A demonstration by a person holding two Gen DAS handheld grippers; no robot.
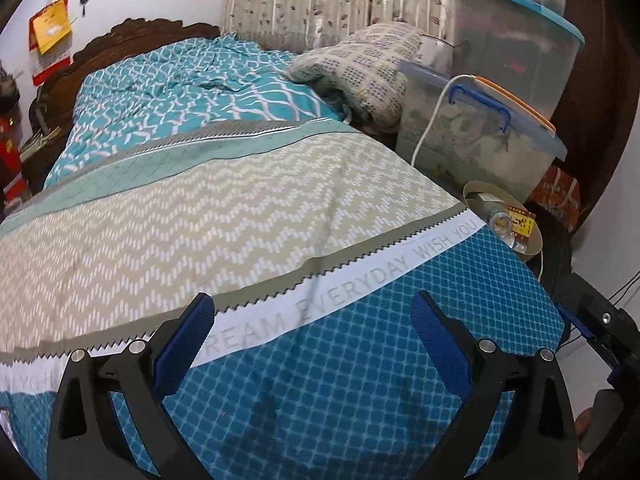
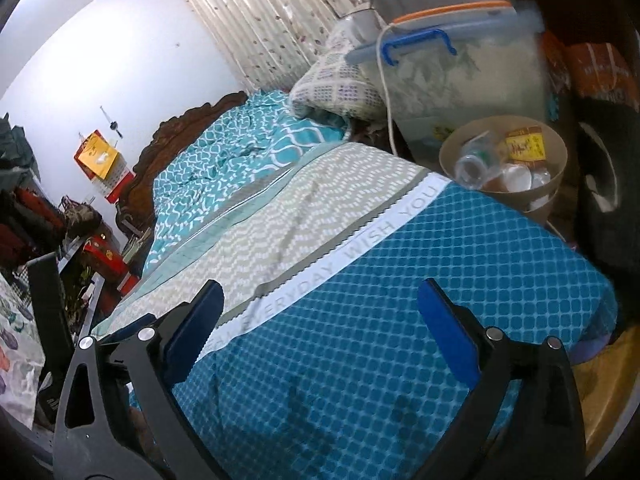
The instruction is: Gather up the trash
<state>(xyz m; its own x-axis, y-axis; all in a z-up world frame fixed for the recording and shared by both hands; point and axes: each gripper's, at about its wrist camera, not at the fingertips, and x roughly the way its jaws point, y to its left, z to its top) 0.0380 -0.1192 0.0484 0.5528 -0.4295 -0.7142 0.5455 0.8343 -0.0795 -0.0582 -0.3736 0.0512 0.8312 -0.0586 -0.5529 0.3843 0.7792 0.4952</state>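
Note:
A tan round bin [image 2: 556, 148] stands beside the bed's right edge. It holds trash: a clear plastic bottle [image 2: 472, 164], a yellow packet [image 2: 525, 145] and white cups [image 2: 516, 178]. The bin also shows in the left wrist view [image 1: 534, 244] with the bottle [image 1: 494, 212] and yellow packet [image 1: 522, 222]. My left gripper [image 1: 312, 344] is open and empty above the blue bedspread. My right gripper [image 2: 320, 332] is open and empty above the same bedspread; part of it shows in the left wrist view [image 1: 592, 324] at the right.
The bed [image 1: 240, 208] fills the middle, with a wooden headboard [image 1: 120, 40] far back. Clear storage boxes [image 1: 480, 132] and a folded blanket [image 1: 360, 68] stand at the far right. A white cable [image 2: 386, 92] hangs by the boxes. Cluttered shelves [image 2: 80, 240] stand at the left.

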